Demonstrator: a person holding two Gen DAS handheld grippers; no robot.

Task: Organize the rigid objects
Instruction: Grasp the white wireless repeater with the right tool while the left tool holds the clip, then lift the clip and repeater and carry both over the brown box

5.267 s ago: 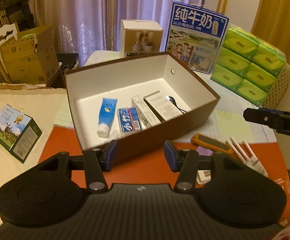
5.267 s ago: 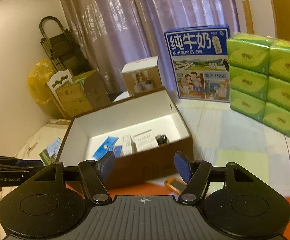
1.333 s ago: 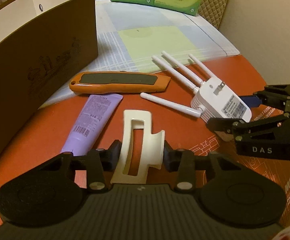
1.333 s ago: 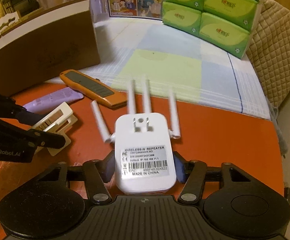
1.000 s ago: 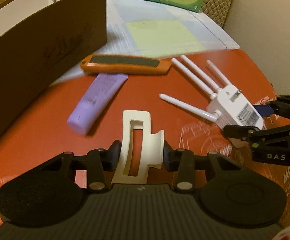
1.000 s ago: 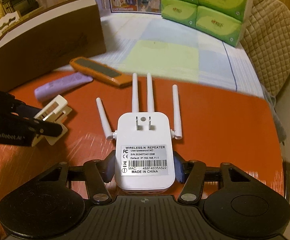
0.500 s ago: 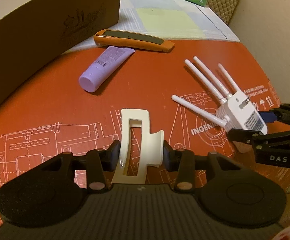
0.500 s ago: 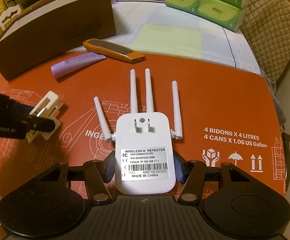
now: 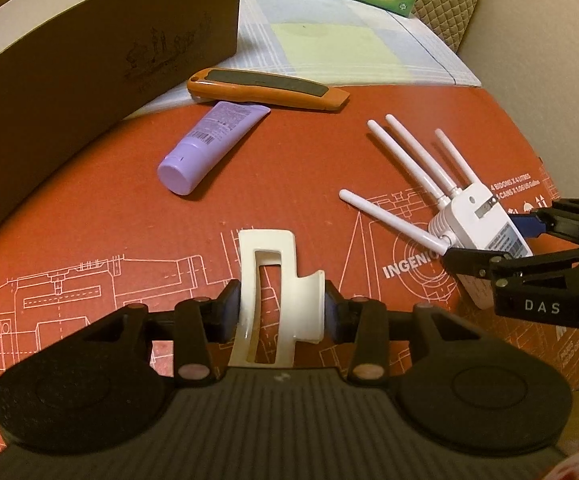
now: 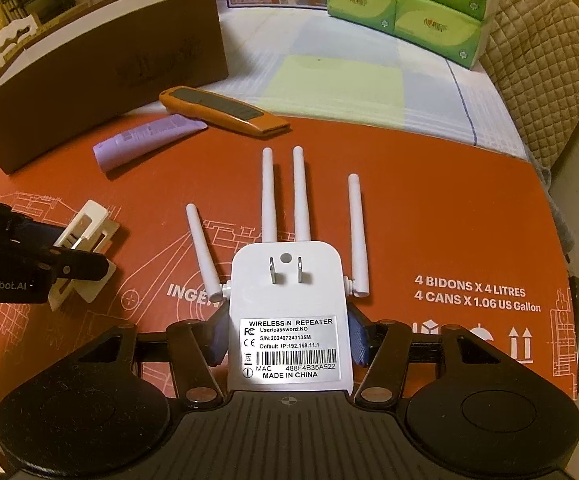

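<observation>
Left gripper [image 9: 281, 306] clamps a cream hair clip [image 9: 275, 296], long axis toward 12 o'clock | Right gripper [image 10: 288, 338] clamps a white repeater [image 10: 287, 312], antennas toward 12 | Both apparently lifted off the red mat [image 9: 89, 208] | Left to store: utility knife [image 9: 267, 89], purple tube [image 9: 213, 140], near brown box [image 9: 89, 52] at 10 o'clock

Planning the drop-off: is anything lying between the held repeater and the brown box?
Yes. The orange utility knife and the purple tube lie on the red mat between the wireless repeater, held in the right hand-held gripper, and the brown box. Both are low and flat.
</observation>
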